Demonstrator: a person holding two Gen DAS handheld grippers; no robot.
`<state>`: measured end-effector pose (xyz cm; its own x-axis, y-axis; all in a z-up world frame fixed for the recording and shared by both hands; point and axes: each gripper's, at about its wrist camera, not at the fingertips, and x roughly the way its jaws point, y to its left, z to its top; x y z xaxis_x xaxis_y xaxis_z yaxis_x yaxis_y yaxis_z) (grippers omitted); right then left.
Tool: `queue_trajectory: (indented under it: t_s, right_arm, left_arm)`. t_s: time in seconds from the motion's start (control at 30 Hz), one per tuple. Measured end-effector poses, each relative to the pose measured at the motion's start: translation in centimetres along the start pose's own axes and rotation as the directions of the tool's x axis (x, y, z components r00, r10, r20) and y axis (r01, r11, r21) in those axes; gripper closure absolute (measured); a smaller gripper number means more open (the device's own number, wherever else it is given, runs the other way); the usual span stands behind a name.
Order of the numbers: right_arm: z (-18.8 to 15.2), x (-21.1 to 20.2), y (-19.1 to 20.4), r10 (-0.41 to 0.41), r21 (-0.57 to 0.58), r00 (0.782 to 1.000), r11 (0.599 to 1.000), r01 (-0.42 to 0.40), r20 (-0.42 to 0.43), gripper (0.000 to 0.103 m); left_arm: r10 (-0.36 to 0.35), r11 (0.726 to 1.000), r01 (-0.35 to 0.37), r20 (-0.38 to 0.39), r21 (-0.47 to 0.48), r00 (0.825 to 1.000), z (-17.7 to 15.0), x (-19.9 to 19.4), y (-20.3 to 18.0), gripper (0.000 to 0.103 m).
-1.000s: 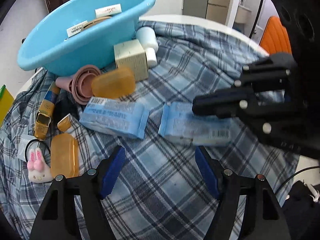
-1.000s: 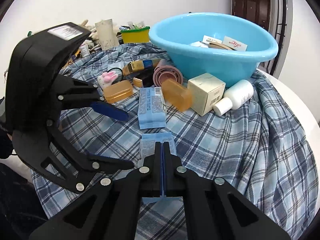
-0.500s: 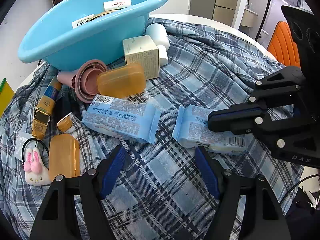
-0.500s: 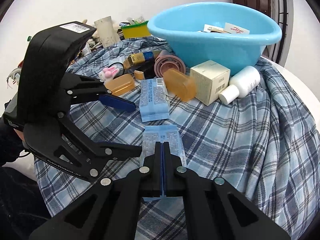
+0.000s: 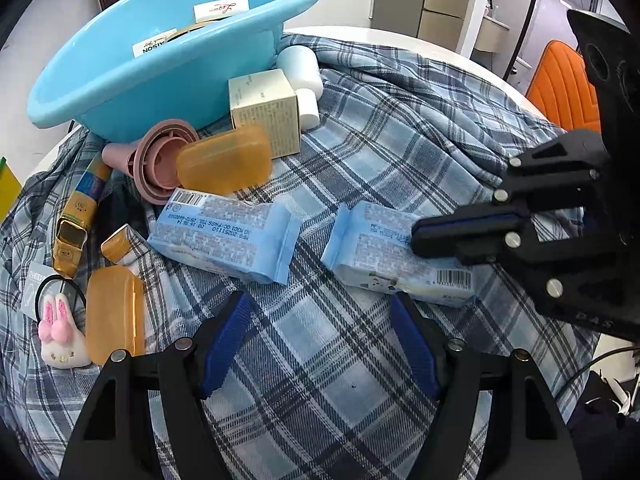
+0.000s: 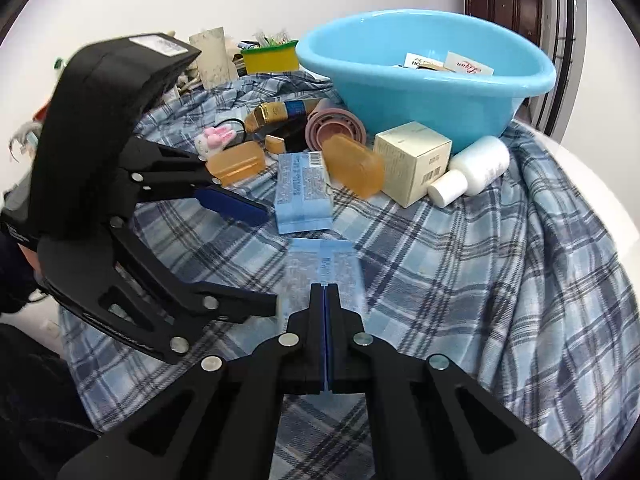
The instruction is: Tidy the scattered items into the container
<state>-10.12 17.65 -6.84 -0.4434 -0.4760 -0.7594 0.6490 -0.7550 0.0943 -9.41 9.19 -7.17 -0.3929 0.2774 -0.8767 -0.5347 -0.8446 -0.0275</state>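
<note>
Since 1 second ago my right gripper (image 5: 416, 236) has pulled 1 blue pack (image 5: 384, 252) toward the right of the left wrist frame, apart from the other pack (image 5: 224, 236). Its jaws are pressed together, pinching that pack's edge at frame centre in the right wrist view. My left gripper (image 5: 320, 344) hangs spread and empty at bottom centre. At upper left sits the basin (image 5: 120, 80).
</note>
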Motion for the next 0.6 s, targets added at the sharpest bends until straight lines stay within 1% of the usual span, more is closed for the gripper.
queue_trajectory:
  t_s: [0.13,0.2,0.27,0.4,0.5,0.6]
  right_arm:
    - [0.0,-0.3,0.1,-0.018,-0.017,1.0,1.0,0.018,0.012,0.103]
    - [0.0,-0.7,-0.6,-0.026,0.011,0.999,1.0,0.025,0.033,0.103]
    - [-0.2,-0.6,-1.4,-0.034,0.046,0.999,0.998,0.032,0.034,0.103]
    - [-0.6,-0.1,-2.6,-0.104,0.066,0.994,0.992,0.103,0.018,0.102]
    - [-0.5,0.5,-3.1,-0.103,0.057,0.995,0.993,0.103,-0.008,0.102]
    - [-0.7,1.2,-2.9,-0.069,0.057,0.997,0.996,0.071,-0.034,0.102]
  left_arm:
    - [-0.005,1.0,0.005,-0.002,-0.001,1.0,-0.2,-0.2,0.1,0.028]
    - [-0.01,1.0,0.01,-0.007,-0.004,1.0,-0.4,-0.3,0.2,0.028]
    - [-0.005,1.0,0.005,-0.006,-0.01,1.0,-0.5,-0.4,0.5,0.028]
    - [-0.014,1.0,0.014,0.003,-0.026,1.0,-0.4,-0.5,0.7,0.028]
    - [-0.018,1.0,0.018,0.003,-0.024,1.0,-0.2,-0.3,0.4,0.028]
    - [-0.02,1.0,0.02,0.002,-0.014,1.0,0.1,-0.1,0.1,0.028]
